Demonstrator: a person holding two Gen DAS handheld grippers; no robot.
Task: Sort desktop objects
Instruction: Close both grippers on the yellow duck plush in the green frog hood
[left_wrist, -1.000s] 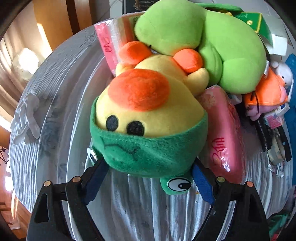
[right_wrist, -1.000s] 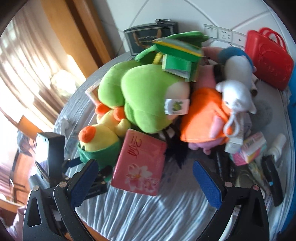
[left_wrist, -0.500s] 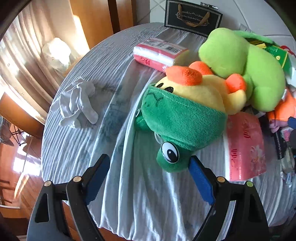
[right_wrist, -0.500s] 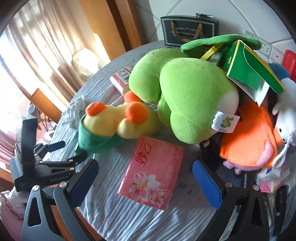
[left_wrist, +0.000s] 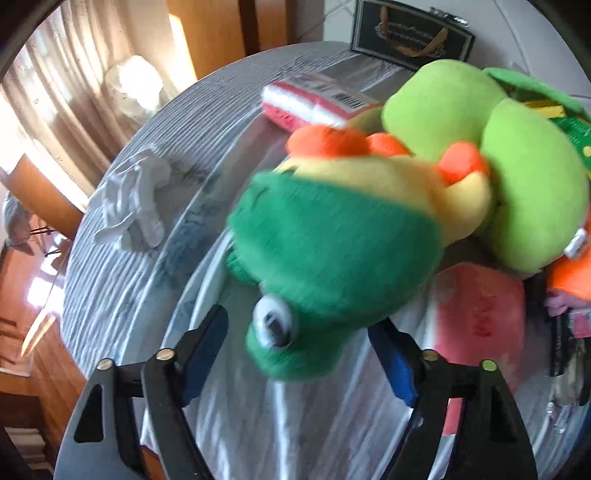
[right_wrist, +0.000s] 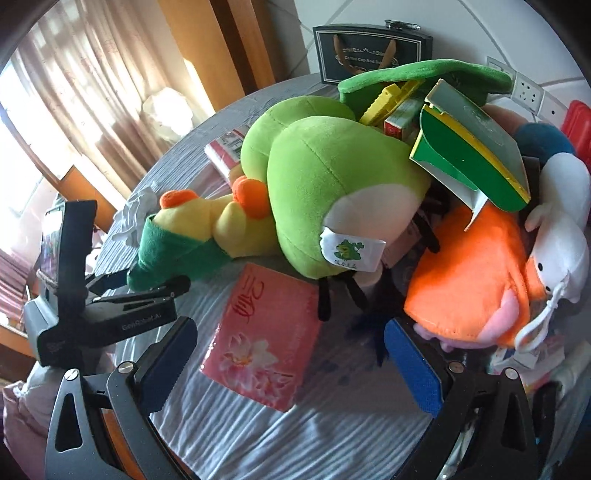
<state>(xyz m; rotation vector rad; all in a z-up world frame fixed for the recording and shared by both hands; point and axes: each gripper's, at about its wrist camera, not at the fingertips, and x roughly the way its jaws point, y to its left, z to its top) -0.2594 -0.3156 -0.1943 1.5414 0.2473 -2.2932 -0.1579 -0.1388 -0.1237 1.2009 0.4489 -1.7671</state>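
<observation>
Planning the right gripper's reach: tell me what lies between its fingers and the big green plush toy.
In the right wrist view, a pink tissue pack lies on the grey tablecloth between the right gripper and the big green plush toy.

Bare tabletop (left_wrist: 122, 295) lies open left of the duck plush (left_wrist: 343, 236), save a white glove (left_wrist: 133, 199); plush toys crowd the right.

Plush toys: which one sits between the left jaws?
The yellow duck plush in the dark green frog hood, its hood between the open left jaws. The big lime-green plush and the orange plush lie farther right.
</observation>
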